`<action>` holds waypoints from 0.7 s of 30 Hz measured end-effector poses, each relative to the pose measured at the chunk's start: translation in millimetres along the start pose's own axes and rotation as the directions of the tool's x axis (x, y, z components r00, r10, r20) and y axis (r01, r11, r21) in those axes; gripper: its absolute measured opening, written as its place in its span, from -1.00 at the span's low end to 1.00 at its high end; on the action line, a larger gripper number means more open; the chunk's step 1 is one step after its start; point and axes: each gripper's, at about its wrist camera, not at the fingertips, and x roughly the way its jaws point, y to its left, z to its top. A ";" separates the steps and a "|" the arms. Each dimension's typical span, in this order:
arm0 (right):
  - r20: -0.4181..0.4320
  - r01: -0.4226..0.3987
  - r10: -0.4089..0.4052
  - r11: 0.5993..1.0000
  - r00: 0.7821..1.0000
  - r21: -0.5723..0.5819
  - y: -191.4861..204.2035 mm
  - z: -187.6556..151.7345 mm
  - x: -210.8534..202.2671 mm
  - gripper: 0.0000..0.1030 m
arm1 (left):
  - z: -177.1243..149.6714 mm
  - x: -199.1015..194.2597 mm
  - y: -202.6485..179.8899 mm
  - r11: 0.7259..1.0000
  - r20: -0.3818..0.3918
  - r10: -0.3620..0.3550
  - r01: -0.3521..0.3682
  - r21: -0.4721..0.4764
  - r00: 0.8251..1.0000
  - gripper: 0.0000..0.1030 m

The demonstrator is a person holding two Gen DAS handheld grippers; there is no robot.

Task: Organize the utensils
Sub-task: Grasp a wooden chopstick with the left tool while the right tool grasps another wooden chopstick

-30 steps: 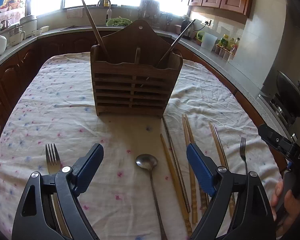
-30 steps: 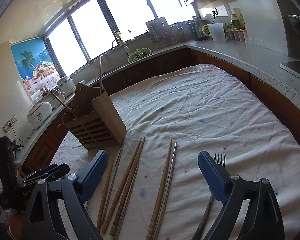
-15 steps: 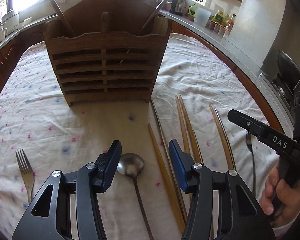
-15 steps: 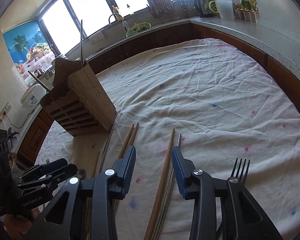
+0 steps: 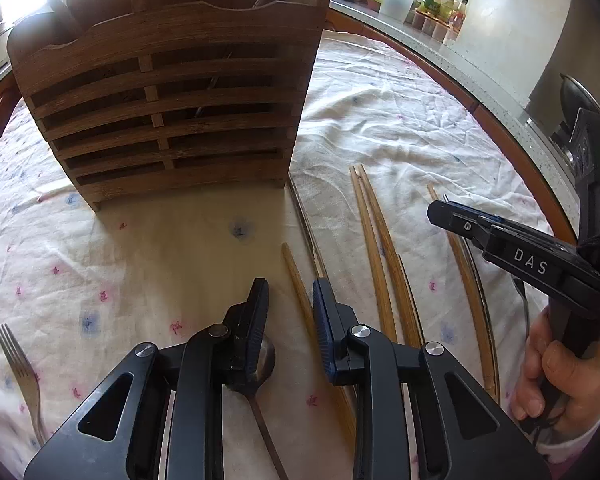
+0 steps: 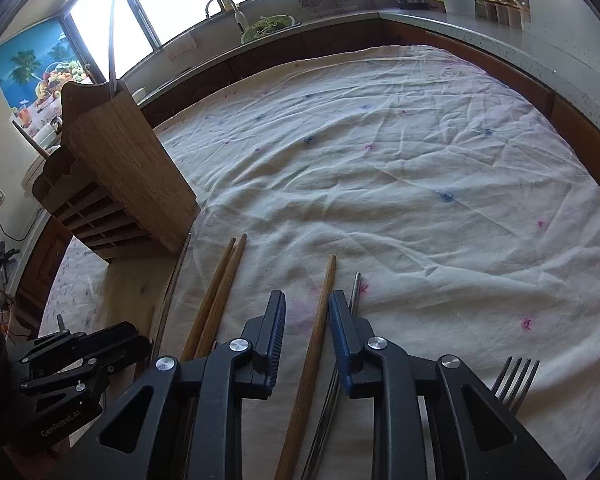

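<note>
Slim wooden chopstick [image 6: 314, 344] between narrowly open right tongs [image 6: 307, 312], left tongs [image 5: 289, 300] likewise, both just closing

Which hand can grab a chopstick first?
Probably the right. The right gripper already has a wooden chopstick between its narrowed jaws; the left gripper sits beside the spoon.

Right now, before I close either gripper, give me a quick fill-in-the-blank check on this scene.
1. The wooden holder stands on the ____.
2. Between the right gripper jaws lies a wooden ____.
3. The spoon bowl sits under the ____ gripper's finger.
4. At the far left of the left wrist view lies a ____.

Missing: tablecloth; chopstick; left; fork
</note>
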 end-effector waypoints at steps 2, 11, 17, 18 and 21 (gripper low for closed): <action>-0.003 0.002 -0.002 1.000 1.000 -0.004 0.7 2.3 2.2 -0.58 | 2.0 1.7 0.3 1.000 0.001 -0.003 0.003 -0.001 1.000 -0.60; 0.003 0.036 -0.036 0.998 0.999 -0.054 6.9 5.3 8.2 -0.62 | 3.4 6.7 -6.1 0.999 0.022 0.030 -0.031 0.041 0.999 -0.80; 0.010 0.097 -0.097 0.990 0.995 -0.098 14.2 4.2 8.9 -0.84 | 3.3 8.1 -12.0 0.996 0.034 0.058 -0.060 0.059 0.998 -0.85; 0.009 0.087 -0.087 0.992 0.996 -0.088 12.4 4.3 8.3 -0.85 | 3.5 7.7 -11.0 0.997 0.033 0.052 -0.054 0.051 0.998 -0.85; -0.001 0.039 -0.039 0.998 0.999 -0.040 6.3 3.6 4.2 -0.87 | 3.0 4.3 -7.6 0.999 0.030 0.025 -0.026 0.031 0.999 -0.90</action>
